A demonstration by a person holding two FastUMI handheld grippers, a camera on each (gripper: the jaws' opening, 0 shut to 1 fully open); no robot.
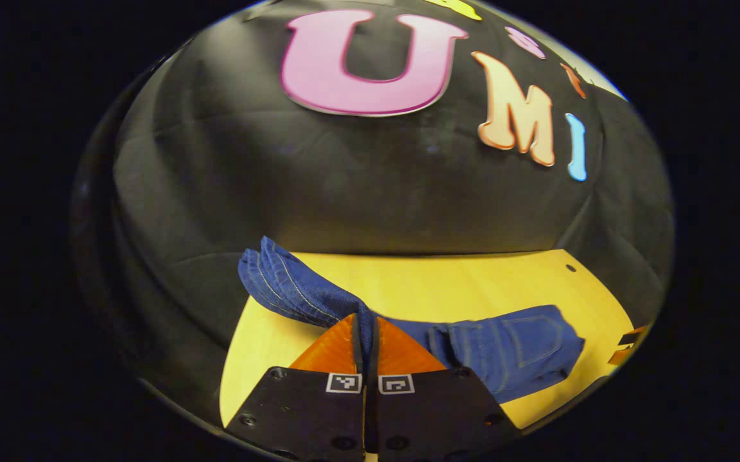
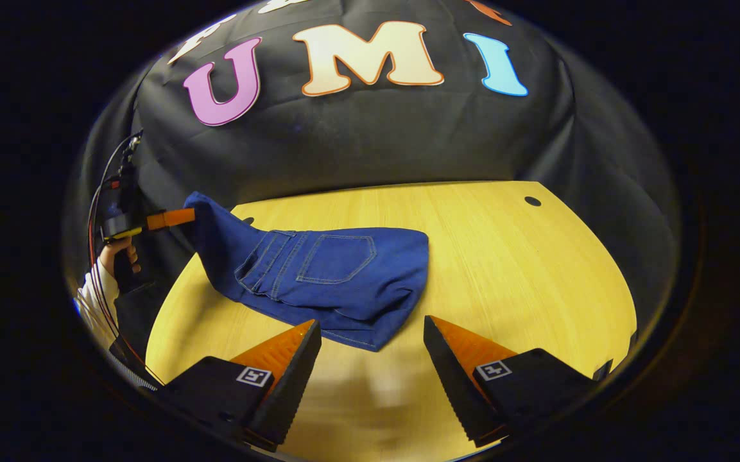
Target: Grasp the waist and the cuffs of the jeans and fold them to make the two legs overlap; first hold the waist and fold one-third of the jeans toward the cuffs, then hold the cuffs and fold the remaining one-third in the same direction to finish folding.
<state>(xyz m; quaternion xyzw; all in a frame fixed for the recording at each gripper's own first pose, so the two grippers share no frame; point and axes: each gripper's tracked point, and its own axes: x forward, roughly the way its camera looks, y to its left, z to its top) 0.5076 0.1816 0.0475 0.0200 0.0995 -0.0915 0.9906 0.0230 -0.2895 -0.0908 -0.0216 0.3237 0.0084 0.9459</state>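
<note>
Blue jeans (image 2: 331, 276) lie near the tabletop's (image 2: 524, 269) left edge. Left tool (image 1: 364, 333) pinches one end, lifted up. Right tool (image 2: 370, 350), spread wide, sits just before the near hem.

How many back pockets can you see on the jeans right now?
1: a back pocket faces up on the jeans lying on the table, near the waist. A second may be hidden under the fold.

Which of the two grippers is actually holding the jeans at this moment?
The left gripper: its fingers are closed on the jeans, lifting one end off the table. The right gripper is open, nothing between its fingers, just short of the jeans' near edge.
</note>
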